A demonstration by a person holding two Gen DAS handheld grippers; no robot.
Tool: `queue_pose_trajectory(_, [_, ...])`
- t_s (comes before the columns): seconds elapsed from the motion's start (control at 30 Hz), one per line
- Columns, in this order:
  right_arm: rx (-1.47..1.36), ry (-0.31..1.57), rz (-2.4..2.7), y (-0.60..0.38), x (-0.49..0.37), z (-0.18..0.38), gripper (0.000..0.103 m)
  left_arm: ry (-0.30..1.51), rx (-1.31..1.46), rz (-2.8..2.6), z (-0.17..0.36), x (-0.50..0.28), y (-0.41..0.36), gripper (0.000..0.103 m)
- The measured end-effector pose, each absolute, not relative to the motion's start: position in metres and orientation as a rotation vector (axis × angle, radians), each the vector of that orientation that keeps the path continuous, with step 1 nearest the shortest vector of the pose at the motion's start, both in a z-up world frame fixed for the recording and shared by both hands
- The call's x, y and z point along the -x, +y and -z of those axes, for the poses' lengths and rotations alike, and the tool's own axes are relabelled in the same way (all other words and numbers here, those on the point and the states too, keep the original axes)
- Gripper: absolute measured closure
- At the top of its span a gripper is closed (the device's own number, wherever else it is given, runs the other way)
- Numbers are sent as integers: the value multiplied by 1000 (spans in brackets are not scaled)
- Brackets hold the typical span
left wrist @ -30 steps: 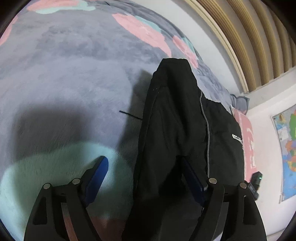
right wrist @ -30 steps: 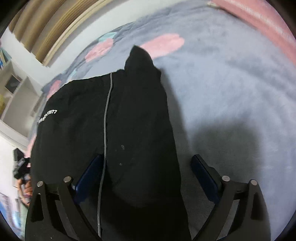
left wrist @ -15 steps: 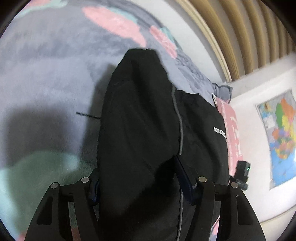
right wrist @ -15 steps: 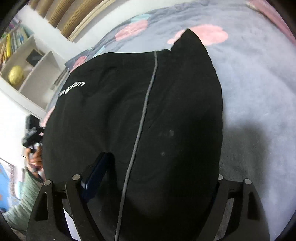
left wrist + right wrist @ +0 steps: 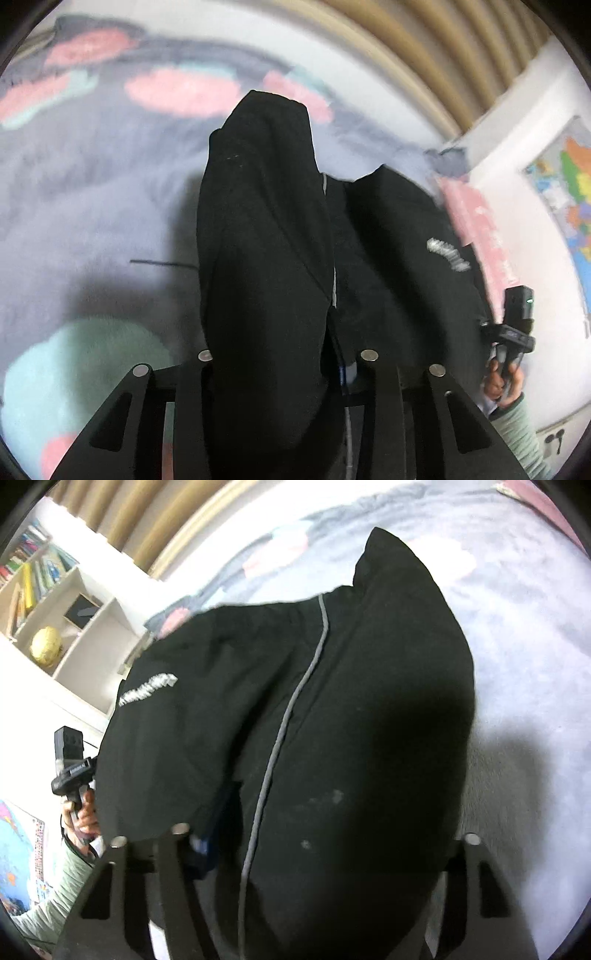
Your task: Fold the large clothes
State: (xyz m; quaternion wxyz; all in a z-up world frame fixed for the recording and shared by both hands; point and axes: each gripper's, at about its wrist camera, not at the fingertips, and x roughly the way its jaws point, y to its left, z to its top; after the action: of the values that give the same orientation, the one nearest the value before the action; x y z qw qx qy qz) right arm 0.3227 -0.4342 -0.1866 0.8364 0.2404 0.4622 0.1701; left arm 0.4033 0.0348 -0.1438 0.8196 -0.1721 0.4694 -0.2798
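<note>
While the black garment (image 5: 266,258) hung lifted off the grey plush blanket (image 5: 92,192), both grippers had hold of it at one end, so the fold was under way rather than finished. The left gripper (image 5: 277,365) had its fingers drawn close together with a thick bunch of the black cloth pinched between them; the cloth covered the finger pads almost wholly. The right gripper (image 5: 325,849) was buried under the same garment, with cloth draped across the gap between its fingers. They stood wider apart than the left pair, and I could not tell for certain whether they were clamped, though the cloth seemed to hang from them. A grey piping line (image 5: 295,701) and a white printed logo (image 5: 147,688) showed on the raised part. The far end of the garment rested on the blanket. By my judgement, what was left was to carry the lifted end over the lying part, set it down and smooth it.
</note>
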Motion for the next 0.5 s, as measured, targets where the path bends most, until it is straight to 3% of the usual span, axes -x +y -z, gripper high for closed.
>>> queue_pose_trajectory(0.13, [-522, 887, -442, -416, -294, 141, 47, 907, 479, 686, 97, -364, 40, 69])
queue_pose_trajectory(0.5, [-429, 828, -481, -361, -174, 33, 48, 751, 454, 753, -14, -216, 79, 69])
